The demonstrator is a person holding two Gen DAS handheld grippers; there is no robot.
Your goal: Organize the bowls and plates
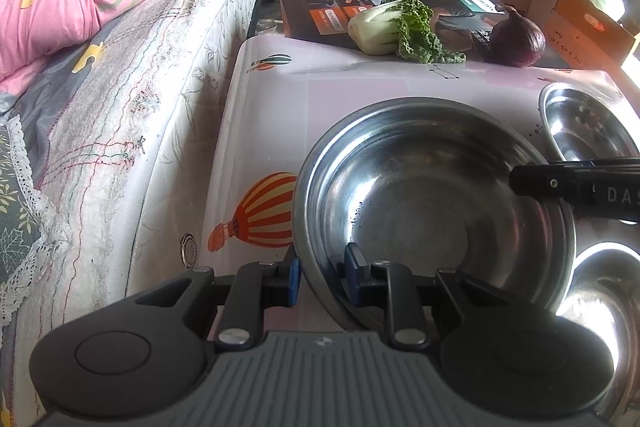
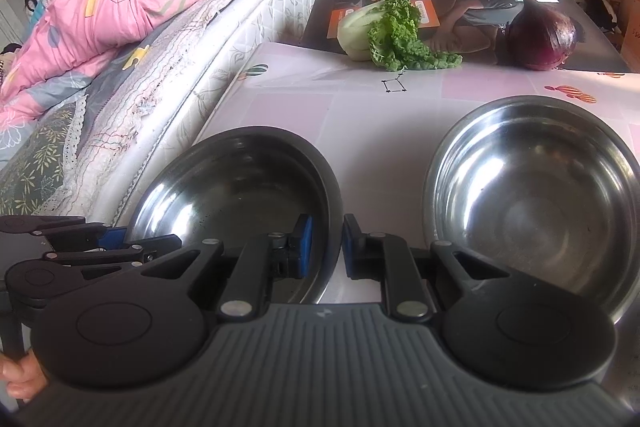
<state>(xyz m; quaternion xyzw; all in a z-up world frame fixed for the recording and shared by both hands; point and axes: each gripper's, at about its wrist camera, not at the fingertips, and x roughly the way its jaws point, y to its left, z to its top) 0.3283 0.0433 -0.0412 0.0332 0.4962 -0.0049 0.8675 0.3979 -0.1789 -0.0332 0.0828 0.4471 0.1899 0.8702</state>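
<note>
On the pink balloon-print tablecloth (image 1: 280, 115), seen from the left wrist camera, a large steel bowl (image 1: 432, 211) sits nearest the lens. The left gripper (image 1: 322, 273) straddles its near rim: one blue pad outside the wall, the other inside, the jaws narrow and pinching the rim. Across that bowl, the black tip of the right gripper (image 1: 532, 181) reaches over its far-right rim; the letters "DAS" show on its body. Behind that bowl to the right stands a second steel bowl (image 1: 584, 127), and to its near right a third bowl (image 1: 604, 291) glares in sunlight — only this view shows the third one. Beyond the large bowl lie a leafy cabbage (image 1: 396, 27) and a red onion (image 1: 518, 41) on a dark box (image 1: 320, 11).

From the right wrist camera, the right gripper (image 2: 326, 245) has its jaws drawn close about the right-hand rim of the large bowl, which looks darker here, one pad inside, one outside. Whether the pads press the metal I cannot tell for sure, though they stand at their closest. Left of the bowl the left gripper appears side-on, and fingers (image 2: 20, 373) of a hand show at the frame's bottom corner — hidden from the other view. Right of the large bowl sits the second bowl. "PHILIPS" reads on the box beyond.
</note>
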